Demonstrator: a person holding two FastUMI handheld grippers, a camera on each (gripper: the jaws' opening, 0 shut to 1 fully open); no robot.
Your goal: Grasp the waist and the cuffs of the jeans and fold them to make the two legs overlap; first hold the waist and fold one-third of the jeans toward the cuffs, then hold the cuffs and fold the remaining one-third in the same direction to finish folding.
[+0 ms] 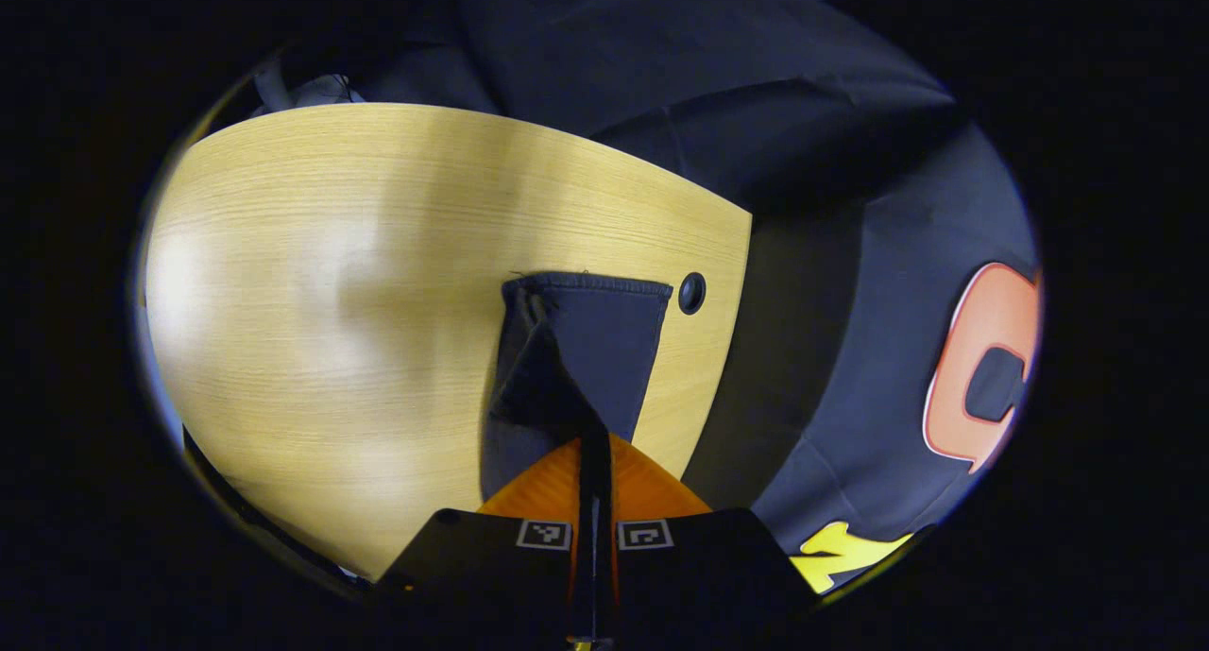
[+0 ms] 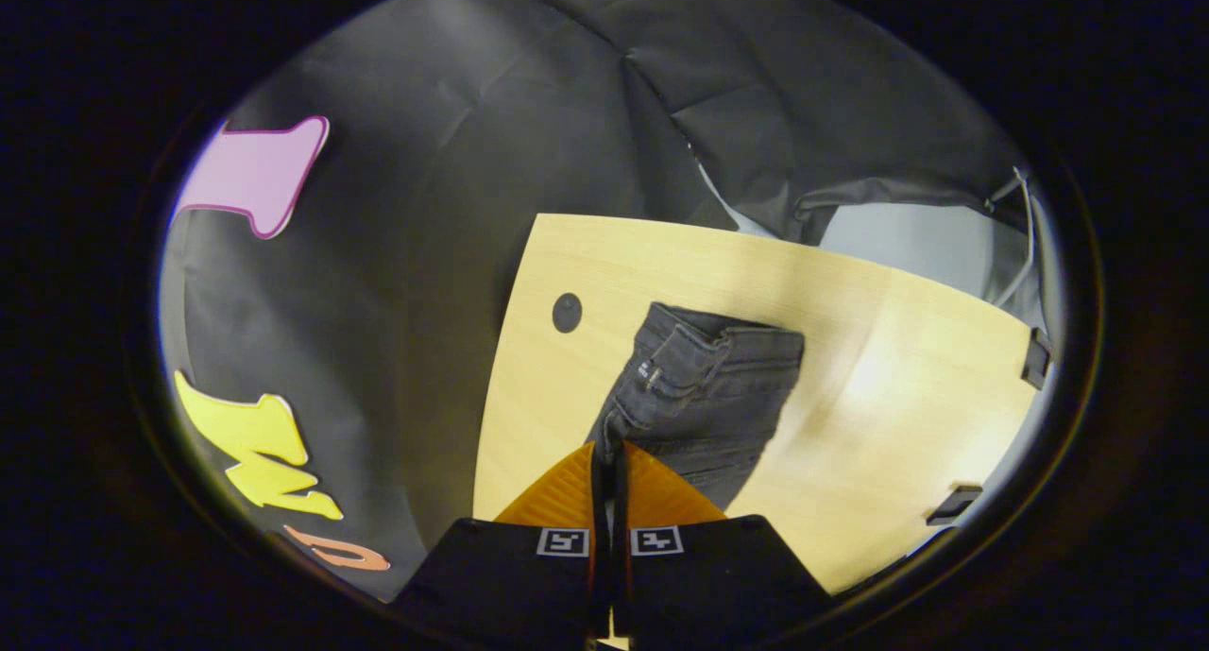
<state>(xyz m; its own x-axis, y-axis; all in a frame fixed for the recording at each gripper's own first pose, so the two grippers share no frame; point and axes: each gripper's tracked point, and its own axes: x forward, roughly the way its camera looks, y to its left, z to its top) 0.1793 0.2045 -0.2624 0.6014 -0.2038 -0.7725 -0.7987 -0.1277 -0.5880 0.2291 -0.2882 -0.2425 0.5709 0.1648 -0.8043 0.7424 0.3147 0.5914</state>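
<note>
Dark charcoal jeans [image 2: 704, 386] lie on a pale wood-grain table [image 2: 907, 386] — with 1 black grommet [image 2: 567, 312].

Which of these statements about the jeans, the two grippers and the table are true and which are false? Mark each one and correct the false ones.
1. The left gripper is shut on the jeans. True.
2. The right gripper hangs open above the table. False: its fingers are pressed together on the jeans, at the waist end.
3. The jeans lie on a wooden table. True.
4. The jeans are bright red. False: they are dark, near black.
5. A round dark hole sits in the tabletop beside the cuff. True.
6. A plate stands on the table next to the jeans. False: no plate is seen there.
</note>
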